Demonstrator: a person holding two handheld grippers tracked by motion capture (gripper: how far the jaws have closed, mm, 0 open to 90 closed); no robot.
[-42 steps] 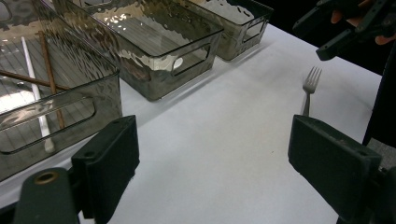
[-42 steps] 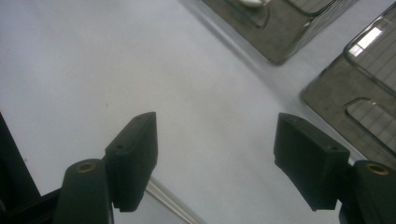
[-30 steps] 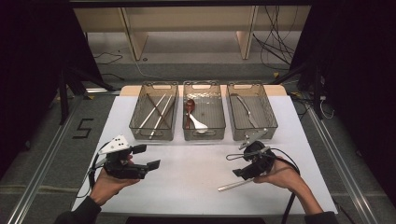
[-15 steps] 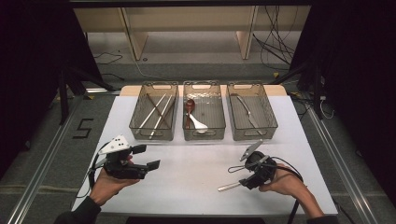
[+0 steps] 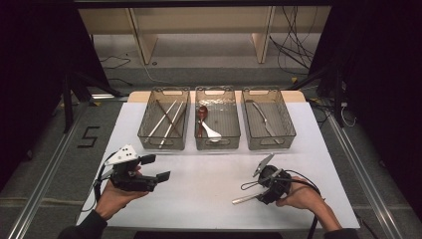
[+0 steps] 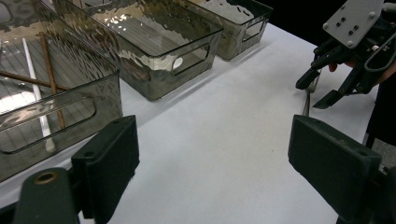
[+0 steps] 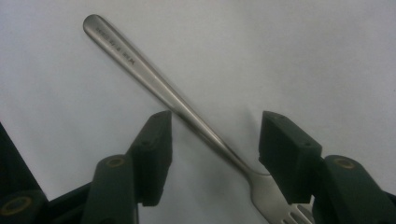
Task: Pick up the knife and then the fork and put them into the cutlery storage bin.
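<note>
A metal fork (image 7: pixel 154 84) lies flat on the white table (image 5: pixel 199 199), its handle (image 5: pixel 243 199) pointing left. My right gripper (image 7: pixel 215 135) points down over it, low above the table, straddling the neck of the fork. Its jaws have just been closing, with the fork between them, but the pads (image 7: pixel 156 149) stand clear of the metal on both sides. The left gripper view shows that right gripper (image 6: pixel 322 88) over the fork (image 6: pixel 307 100) at the far right. My left gripper (image 5: pixel 157 168) is held at the table's front left, wide open and empty (image 6: pixel 215 154).
Three clear bins stand in a row at the back. The left bin (image 5: pixel 163 146) holds chopsticks, the middle bin (image 5: pixel 217 146) a brown spoon and a white spoon, the right bin (image 5: pixel 271 146) a metal utensil. White tabletop lies between the two grippers.
My right gripper has sunk toward the table over the fork and its jaws have narrowed. The left gripper has stayed where it was.
</note>
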